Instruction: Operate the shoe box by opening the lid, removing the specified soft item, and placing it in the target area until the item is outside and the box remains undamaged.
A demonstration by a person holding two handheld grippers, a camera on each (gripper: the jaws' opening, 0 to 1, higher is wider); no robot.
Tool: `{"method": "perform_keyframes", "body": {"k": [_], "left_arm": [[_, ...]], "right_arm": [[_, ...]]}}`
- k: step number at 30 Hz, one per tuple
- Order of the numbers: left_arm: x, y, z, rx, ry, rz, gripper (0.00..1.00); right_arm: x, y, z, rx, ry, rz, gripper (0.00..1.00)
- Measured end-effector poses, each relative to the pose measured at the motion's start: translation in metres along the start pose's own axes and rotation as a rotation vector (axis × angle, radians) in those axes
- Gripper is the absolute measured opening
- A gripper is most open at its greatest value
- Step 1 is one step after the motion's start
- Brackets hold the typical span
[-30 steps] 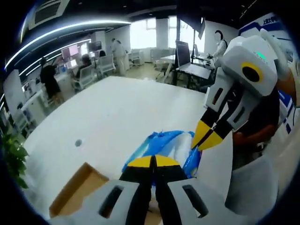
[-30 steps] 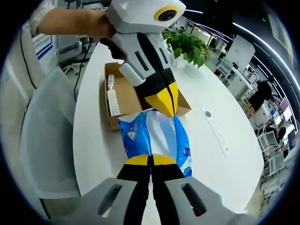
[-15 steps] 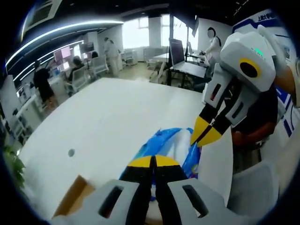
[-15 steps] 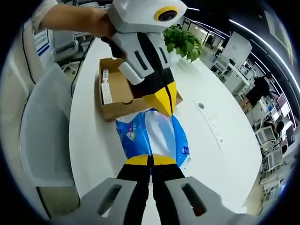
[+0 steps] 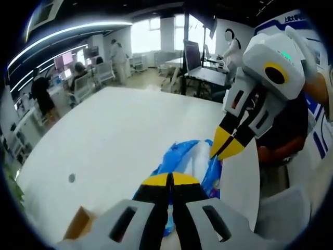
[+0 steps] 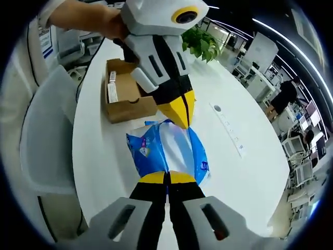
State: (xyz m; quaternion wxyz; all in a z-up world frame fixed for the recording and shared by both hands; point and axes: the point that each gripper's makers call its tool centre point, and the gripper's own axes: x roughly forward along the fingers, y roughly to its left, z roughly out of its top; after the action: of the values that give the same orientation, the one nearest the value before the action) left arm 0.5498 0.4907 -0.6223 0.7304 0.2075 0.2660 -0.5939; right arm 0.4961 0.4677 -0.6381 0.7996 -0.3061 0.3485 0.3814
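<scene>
My left gripper (image 5: 169, 179) pinching one end of the blue-and-white soft pack (image 6: 167, 151), my right gripper (image 6: 167, 177) pinching the opposite end, pack held between both above the white table (image 6: 244, 177), open cardboard shoe box (image 6: 123, 96) beyond it

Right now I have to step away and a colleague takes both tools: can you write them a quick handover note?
Left tool: shut on the far end of the blue tissue pack.
Right tool: shut on the pack's near end.
The pack hangs between them over the white table, clear of the open shoe box.
Done: lid open, pack out of the box.
Left: set the pack down in the target area, release both tools. The box looks undamaged.
</scene>
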Motion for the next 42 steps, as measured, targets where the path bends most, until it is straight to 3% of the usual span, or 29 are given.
{"method": "perform_keyframes", "body": {"k": [32,42], "left_arm": [[0.098,-0.014,0.034,0.012,0.031,-0.115,0.0],[0.128,-0.02,0.034,0.032,0.055,-0.155,0.0]], "right_arm": [[-0.003,-0.053,-0.092,0.053,0.089,-0.052,0.0],[0.003,-0.061,-0.122,0.066,0.125,-0.052,0.0]]}}
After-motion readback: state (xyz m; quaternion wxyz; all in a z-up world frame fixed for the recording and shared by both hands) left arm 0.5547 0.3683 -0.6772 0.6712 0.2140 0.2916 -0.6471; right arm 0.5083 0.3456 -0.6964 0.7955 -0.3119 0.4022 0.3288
